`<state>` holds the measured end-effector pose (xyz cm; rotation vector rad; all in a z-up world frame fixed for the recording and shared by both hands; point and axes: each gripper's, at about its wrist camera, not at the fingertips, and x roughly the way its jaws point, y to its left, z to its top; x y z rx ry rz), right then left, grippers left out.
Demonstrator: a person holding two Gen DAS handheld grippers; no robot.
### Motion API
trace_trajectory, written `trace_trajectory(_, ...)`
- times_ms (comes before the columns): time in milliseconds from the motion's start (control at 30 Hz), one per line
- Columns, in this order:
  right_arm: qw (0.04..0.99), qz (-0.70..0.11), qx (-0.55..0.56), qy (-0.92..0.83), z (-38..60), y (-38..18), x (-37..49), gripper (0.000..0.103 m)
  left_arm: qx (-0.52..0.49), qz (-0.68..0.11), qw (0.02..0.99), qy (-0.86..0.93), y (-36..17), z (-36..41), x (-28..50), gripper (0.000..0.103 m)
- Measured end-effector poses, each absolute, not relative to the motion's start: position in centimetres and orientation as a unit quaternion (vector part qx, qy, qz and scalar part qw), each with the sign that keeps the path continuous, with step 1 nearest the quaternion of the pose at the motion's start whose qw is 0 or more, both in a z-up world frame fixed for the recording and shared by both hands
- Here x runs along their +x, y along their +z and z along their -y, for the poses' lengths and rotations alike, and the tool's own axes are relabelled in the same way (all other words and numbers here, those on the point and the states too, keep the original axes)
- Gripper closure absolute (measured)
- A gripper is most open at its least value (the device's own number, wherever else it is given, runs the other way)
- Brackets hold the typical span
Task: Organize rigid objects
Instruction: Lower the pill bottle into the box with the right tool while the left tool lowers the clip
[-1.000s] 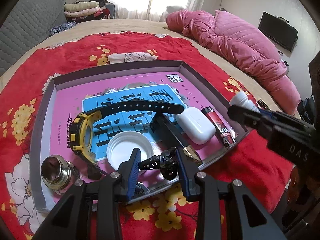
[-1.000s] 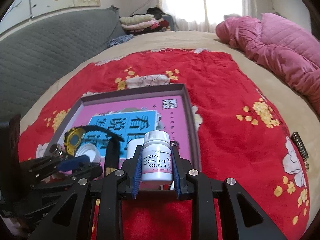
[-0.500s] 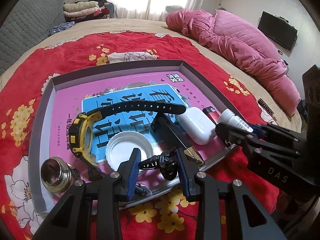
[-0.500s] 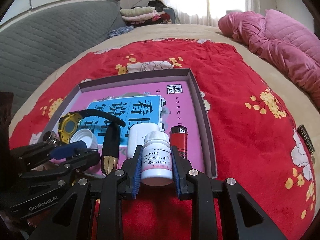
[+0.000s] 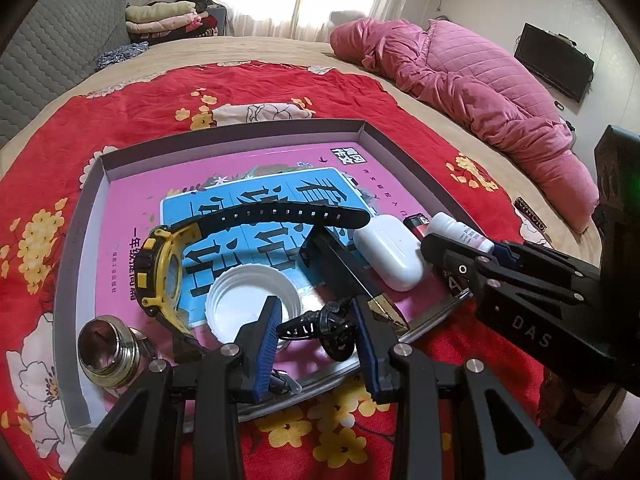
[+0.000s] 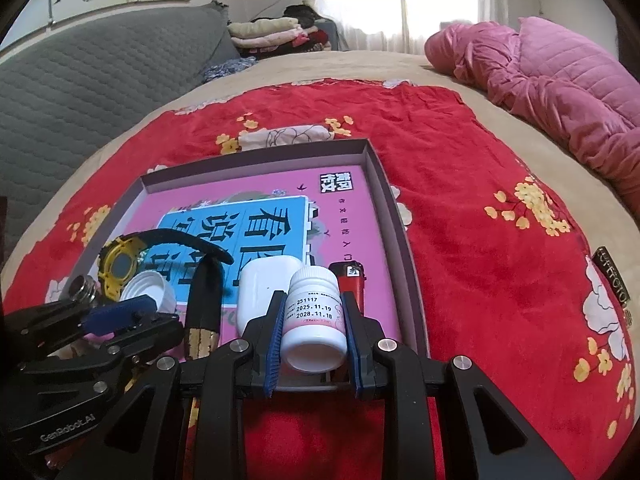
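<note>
A shallow grey box tray point(image 5: 96, 172) with a pink and blue printed floor lies on a red flowered blanket. In it are a yellow watch point(image 5: 160, 268), a white lid point(image 5: 252, 300), a black clip point(image 5: 320, 326), a black and gold bar point(image 5: 348, 276), a white case point(image 5: 390, 252), a red lighter point(image 6: 352, 280) and a metal cap point(image 5: 108, 350). My right gripper point(image 6: 314, 320) is shut on a white pill bottle point(image 6: 314, 312), held over the tray's near right corner. My left gripper point(image 5: 316, 324) is open around the black clip.
The blanket point(image 6: 500, 280) covers a beige bed. A pink quilt point(image 5: 480, 76) lies at the right. A grey quilted headboard point(image 6: 80, 96) and folded clothes point(image 5: 168, 20) stand at the back. A small dark tag point(image 6: 610, 280) lies on the blanket at the right.
My right gripper has carried the pill bottle forward and left, from beside the tray to over its near right corner by the lighter. The left gripper has stayed around the clip.
</note>
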<state>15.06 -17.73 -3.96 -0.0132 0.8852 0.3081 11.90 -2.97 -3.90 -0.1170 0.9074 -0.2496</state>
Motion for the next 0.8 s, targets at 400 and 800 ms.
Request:
trace_trajectory(400,0.888,-0.426,-0.020,0.170,17.2,-4.0,14.0,0.076,-0.059,-0.441,0.888,-0.116,-4.1,3.0,12.2,0.067)
trace_trajectory(800,0.885,-0.430,-0.033,0.178,16.5,-4.1,13.9,0.076,-0.059,-0.439,0.889,-0.113,-4.2,3.0,12.4,0.067)
